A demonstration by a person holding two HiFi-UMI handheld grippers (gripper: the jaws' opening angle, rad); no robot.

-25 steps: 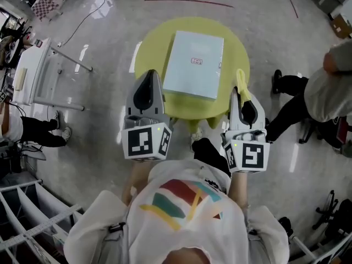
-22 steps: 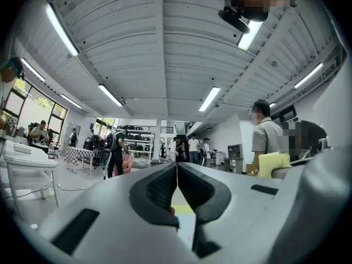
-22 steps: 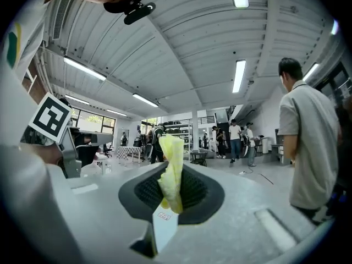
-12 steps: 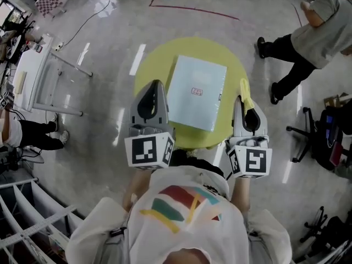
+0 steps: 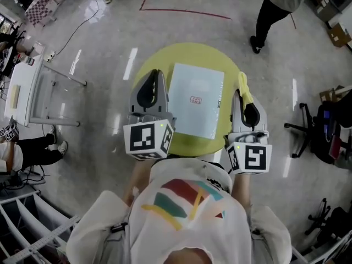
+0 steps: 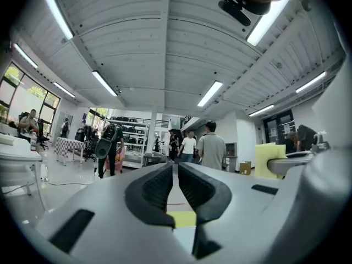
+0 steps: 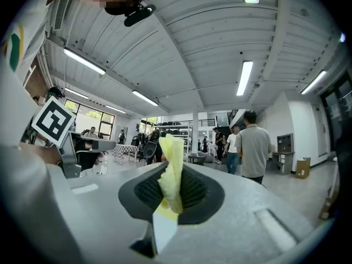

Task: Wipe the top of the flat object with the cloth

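The flat object (image 5: 195, 106), pale blue with a small red mark at its middle, lay on the round yellow table (image 5: 203, 54). The left gripper (image 5: 155, 75) hung level over the table's left part, just beside the object's left edge, its jaws clenched together with nothing between them. The right gripper (image 5: 240, 92) hung level at the object's right side, its jaws grasping the yellow cloth (image 5: 243, 86), which stood on edge between the pads and stuck out past the tips, beside the object rather than over it. A person (image 5: 275, 4) stood beyond the table.
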